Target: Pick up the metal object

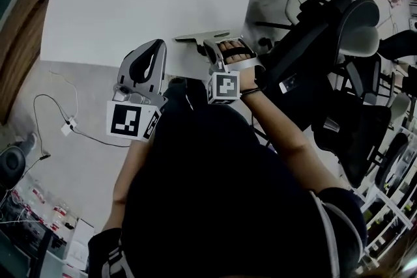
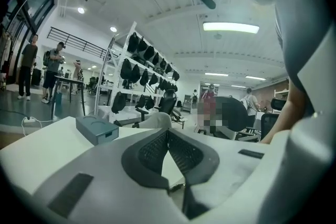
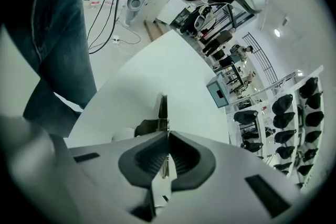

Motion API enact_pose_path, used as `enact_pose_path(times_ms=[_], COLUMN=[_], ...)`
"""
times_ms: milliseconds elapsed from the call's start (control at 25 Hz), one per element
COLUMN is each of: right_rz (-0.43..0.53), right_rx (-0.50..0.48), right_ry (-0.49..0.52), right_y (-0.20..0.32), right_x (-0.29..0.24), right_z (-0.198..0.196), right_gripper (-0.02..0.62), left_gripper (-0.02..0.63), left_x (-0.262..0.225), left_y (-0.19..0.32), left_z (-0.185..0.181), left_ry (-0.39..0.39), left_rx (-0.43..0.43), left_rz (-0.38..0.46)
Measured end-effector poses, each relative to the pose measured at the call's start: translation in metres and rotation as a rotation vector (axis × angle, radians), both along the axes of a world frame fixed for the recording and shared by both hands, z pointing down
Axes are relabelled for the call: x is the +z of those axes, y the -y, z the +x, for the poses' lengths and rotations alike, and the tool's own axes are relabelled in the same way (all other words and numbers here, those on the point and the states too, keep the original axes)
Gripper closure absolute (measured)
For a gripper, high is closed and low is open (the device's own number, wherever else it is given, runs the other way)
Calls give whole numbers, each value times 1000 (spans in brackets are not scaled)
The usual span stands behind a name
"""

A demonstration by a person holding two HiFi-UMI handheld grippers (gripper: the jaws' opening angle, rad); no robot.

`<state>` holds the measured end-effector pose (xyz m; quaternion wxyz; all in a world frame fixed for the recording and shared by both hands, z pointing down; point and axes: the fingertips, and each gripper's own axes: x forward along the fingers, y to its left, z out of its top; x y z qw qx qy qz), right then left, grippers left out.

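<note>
The right gripper [image 3: 167, 136] is clamped shut on the thin edge of the metal object [image 3: 163, 108], at the near-right edge of the table [image 1: 130, 10]; the left gripper [image 2: 168, 132] is held closed, empty. A slip is judged likely on lifting, since the plate may pivot in so narrow a grip.

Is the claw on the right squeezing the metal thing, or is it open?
Shut on it. The right gripper has both pads pressed on the thin metal object.

Grey left gripper [image 2: 168, 131], right gripper [image 3: 167, 135]: black ribbed jaws, square-marker cubes [image 1: 133, 120]; dark top [image 1: 215, 205].
</note>
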<state>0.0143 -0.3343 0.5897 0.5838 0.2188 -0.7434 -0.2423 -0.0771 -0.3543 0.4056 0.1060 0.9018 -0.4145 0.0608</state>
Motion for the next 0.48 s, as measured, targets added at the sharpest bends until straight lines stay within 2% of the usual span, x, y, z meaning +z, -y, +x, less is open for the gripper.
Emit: enact_pose_path(times_ms=[200, 480], right_rz=[68, 201], right_rx=[33, 127], right_ry=[27, 162], right_y=[13, 27], right_x=[-27, -97], right_z=[-8, -21], right_gripper=[565, 565], left_gripper=[581, 581], left_x=[-15, -35], left_y=[7, 13], left_z=[-9, -14], left_ry=[7, -2], left_rx=[37, 61], left_rz=[23, 83])
